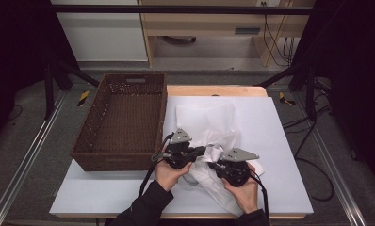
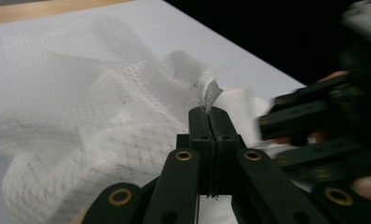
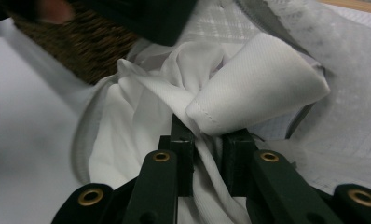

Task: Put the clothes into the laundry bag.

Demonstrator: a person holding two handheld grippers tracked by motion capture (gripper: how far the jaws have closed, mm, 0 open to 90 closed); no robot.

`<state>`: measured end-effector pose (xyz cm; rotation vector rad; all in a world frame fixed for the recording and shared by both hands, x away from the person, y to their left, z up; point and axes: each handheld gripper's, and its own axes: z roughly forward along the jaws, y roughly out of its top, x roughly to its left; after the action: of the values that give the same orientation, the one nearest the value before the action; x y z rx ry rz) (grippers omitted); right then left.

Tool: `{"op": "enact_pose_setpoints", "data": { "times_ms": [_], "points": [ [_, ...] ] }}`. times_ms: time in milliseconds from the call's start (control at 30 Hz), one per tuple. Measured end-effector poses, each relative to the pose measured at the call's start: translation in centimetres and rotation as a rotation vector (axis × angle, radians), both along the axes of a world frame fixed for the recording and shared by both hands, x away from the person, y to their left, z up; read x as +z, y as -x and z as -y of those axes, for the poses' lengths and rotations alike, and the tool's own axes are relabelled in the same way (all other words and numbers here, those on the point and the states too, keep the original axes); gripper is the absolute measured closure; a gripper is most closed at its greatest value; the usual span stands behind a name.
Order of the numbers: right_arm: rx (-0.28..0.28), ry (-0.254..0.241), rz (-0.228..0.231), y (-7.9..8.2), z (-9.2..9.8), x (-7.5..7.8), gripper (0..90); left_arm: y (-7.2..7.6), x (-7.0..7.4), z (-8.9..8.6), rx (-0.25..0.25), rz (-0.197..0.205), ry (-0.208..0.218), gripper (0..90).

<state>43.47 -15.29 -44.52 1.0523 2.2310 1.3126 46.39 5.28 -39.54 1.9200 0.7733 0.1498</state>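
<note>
At the table's left stands a wicker basket, with nothing showing inside it. Just right of it, the left gripper has its jaws pressed together on a thin edge of the white cloth; in the left gripper view that pinched hem stands up from the closed tips, with the rest of the cloth rumpled beyond. The cloth lies crumpled on the white table, partly spread toward the far side and bunched between the two tools. Further right, the right gripper has its jaws partly apart with folds of the cloth bunched between them; whether they actually clamp it is hard to say. Judging by this, the work is at an early stage: the cloth has been taken hold of but is neither folded flat nor in the basket, so the shaping and any stowing are probably left to do.
</note>
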Motion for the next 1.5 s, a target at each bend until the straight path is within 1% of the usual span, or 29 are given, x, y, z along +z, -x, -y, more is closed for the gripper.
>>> {"op": "enact_pose_setpoints", "data": {
  "times_ms": [67,133,167,267,300,333,367,433,500,567,633,667,700,767,800,867,900,933,967,1000,1033,1100,1133,1167,1267,1333,1400,1467,1500],
  "points": [
    [-0.052,-0.003,-0.003,-1.2,-0.6,-0.3,78.0,0.3,0.3,0.2,-0.008,0.003,-0.008,89.2],
    [-0.107,-0.001,-0.002,-2.6,-1.1,-0.9,77.8,0.3,-0.1,0.4,-0.004,-0.004,-0.018,89.3],
    [-0.133,0.004,-0.007,-3.2,-1.3,-1.3,77.6,0.1,-0.4,0.3,-0.002,-0.014,-0.020,89.2],
    [-0.212,0.045,0.022,-4.4,-1.8,-2.7,75.0,-0.4,-1.8,0.0,0.012,-0.041,-0.028,89.2],
    [-0.227,0.043,0.027,-4.6,-1.8,-3.1,73.3,-0.6,-2.2,-0.2,0.023,-0.042,-0.035,89.1],
    [-0.232,0.025,0.024,-4.6,-1.6,-3.2,71.2,-0.8,-2.6,-0.3,0.034,-0.040,-0.046,89.1],
    [-0.229,0.010,0.020,-4.6,-1.4,-3.2,67.9,-1.0,-2.9,-0.5,0.042,-0.043,-0.050,89.1],
    [-0.206,-0.001,0.021,-4.0,-0.9,-2.5,61.5,-1.5,-3.4,-0.9,0.048,-0.054,-0.039,89.0],
    [-0.167,-0.032,0.041,-2.9,-0.1,-1.6,55.3,-1.7,-3.6,-1.1,0.054,-0.052,-0.034,89.0],
    [-0.125,-0.058,0.035,-1.6,0.9,-0.9,46.4,-1.8,-3.5,-1.1,0.055,-0.048,-0.034,89.0],
    [-0.093,-0.053,0.044,-0.4,1.6,-0.5,36.3,-1.8,-3.5,-1.0,0.055,-0.040,-0.039,89.0],
    [-0.075,-0.055,0.038,0.1,1.8,-0.5,31.6,-1.8,-3.4,-0.9,0.054,-0.034,-0.042,89.0],
    [-0.061,-0.050,0.023,0.4,1.9,-0.7,27.4,-1.8,-3.4,-0.8,0.053,-0.028,-0.044,89.0],
    [-0.065,-0.002,-0.015,0.3,1.7,-1.7,23.0,-1.8,-3.4,-0.6,0.050,-0.018,-0.053,89.0],
    [-0.070,0.020,-0.039,0.0,1.4,-2.4,23.8,-1.8,-3.4,-0.6,0.049,-0.012,-0.055,89.0],
    [-0.081,0.069,-0.076,-0.7,0.9,-3.9,34.0,-1.7,-3.3,-0.6,0.045,-0.007,-0.055,89.0],
    [-0.089,0.090,-0.051,-0.8,0.8,-4.3,41.4,-1.7,-3.3,-0.7,0.046,-0.004,-0.057,89.0],
    [-0.106,0.114,-0.033,-0.8,0.8,-4.2,50.9,-1.7,-3.3,-0.7,0.047,0.001,-0.058,89.0],
    [-0.112,0.123,-0.038,-0.8,0.8,-4.0,69.1,-1.7,-3.2,-0.7,0.049,0.003,-0.057,89.0],
    [-0.095,0.099,-0.081,-0.8,1.0,-3.8,79.2,-1.7,-3.2,-0.8,0.050,0.003,-0.056,89.0],
    [-0.096,0.087,-0.099,-0.8,1.0,-3.8,82.4,-1.6,-3.1,-0.8,0.052,0.003,-0.053,89.0],
    [-0.098,0.085,-0.101,-0.8,1.0,-3.6,84.5,-1.5,-2.9,-0.9,0.051,0.002,-0.047,89.0],
    [-0.094,0.076,-0.091,-0.6,1.1,-3.2,84.8,-1.5,-2.7,-0.9,0.053,0.003,-0.042,89.1],
    [-0.078,0.048,-0.068,-0.3,1.2,-2.7,84.9,-1.4,-2.5,-0.9,0.051,0.002,-0.034,89.1],
    [-0.020,-0.079,0.012,0.7,1.4,-0.6,84.9,-0.9,-1.3,-0.8,0.037,0.007,0.000,89.2],
    [-0.004,-0.112,0.048,0.9,1.0,0.3,84.9,-0.3,-0.1,-0.5,0.029,0.025,0.014,89.2],
    [-0.009,-0.121,0.081,0.5,0.2,0.8,84.8,0.4,1.0,-0.1,0.020,0.045,0.018,89.2],
    [-0.040,-0.127,0.091,-0.5,-0.5,0.6,84.6,0.9,1.8,0.1,0.016,0.051,0.017,89.2],
    [-0.064,-0.135,0.089,-1.1,-0.8,0.4,84.5,0.9,1.9,0.2,0.019,0.051,0.008,89.2]
  ]
}}
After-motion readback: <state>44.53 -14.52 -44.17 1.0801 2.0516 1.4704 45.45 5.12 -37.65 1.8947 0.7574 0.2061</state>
